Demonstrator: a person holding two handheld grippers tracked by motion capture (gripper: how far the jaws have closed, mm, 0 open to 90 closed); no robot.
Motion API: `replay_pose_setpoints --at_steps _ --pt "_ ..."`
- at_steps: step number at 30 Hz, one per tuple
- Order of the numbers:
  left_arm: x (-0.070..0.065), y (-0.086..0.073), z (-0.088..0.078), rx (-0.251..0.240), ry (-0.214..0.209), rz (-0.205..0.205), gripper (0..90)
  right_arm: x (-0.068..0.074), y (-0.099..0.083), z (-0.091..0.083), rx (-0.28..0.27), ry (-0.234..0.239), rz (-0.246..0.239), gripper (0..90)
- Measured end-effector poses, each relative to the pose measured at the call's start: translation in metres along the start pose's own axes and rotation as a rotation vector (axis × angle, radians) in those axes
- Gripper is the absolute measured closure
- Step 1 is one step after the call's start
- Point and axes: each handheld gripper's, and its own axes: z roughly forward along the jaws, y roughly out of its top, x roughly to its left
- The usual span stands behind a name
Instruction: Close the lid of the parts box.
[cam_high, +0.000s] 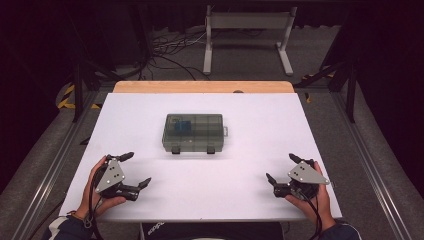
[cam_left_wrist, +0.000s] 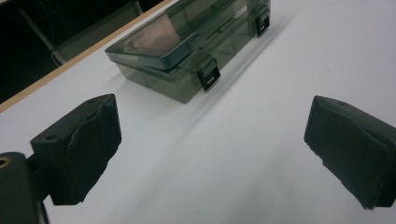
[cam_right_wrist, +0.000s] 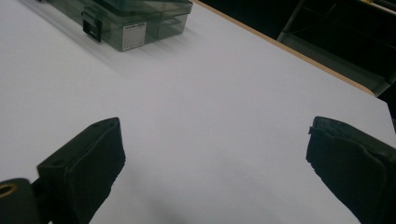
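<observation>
- While both hands are resting at the near edge of the white bench, the left tongs are sitting with jaws spread wide and nothing between them.
- Over on the other side, the right tongs are mirroring that, jaws apart and gripping nothing, well away from the left pair.
- Looking along the left gripper view, the left tongs are pointing over bare bench towards the case, its two black latches facing them.
- Looking along the right gripper view, the right tongs are aiming past one corner of the case, where a small pale label is showing.
- Further out, the smoky clear plastic case is lying flat near the middle of the bench, lid down, something blue showing through it, well apart from both tongs.
- Beyond the bench's wooden far edge, a grey metal stand is standing on the floor.
</observation>
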Motion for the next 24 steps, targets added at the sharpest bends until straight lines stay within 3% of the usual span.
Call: replay_pose_setpoints --at_steps 5,8,11,14,24 --pt "0.000 -0.001 -0.001 -0.010 0.006 -0.015 4.5 -0.001 0.002 0.000 -0.024 0.009 0.024 4.4" --pt "-0.001 0.000 -0.001 -0.018 0.011 -0.006 4.5 0.001 0.002 0.001 -0.016 0.014 0.005 4.2" --pt "-0.002 -0.001 0.000 -0.024 -0.008 -0.034 4.6 0.005 0.004 0.004 -0.008 0.024 -0.010 3.8" --pt "-0.004 -0.003 0.001 -0.001 -0.016 -0.012 4.4 0.008 0.007 0.004 -0.019 0.026 -0.007 3.8" --pt "-0.002 -0.004 0.003 -0.002 -0.001 -0.005 4.3 0.009 0.008 0.007 -0.032 0.015 -0.007 4.0"
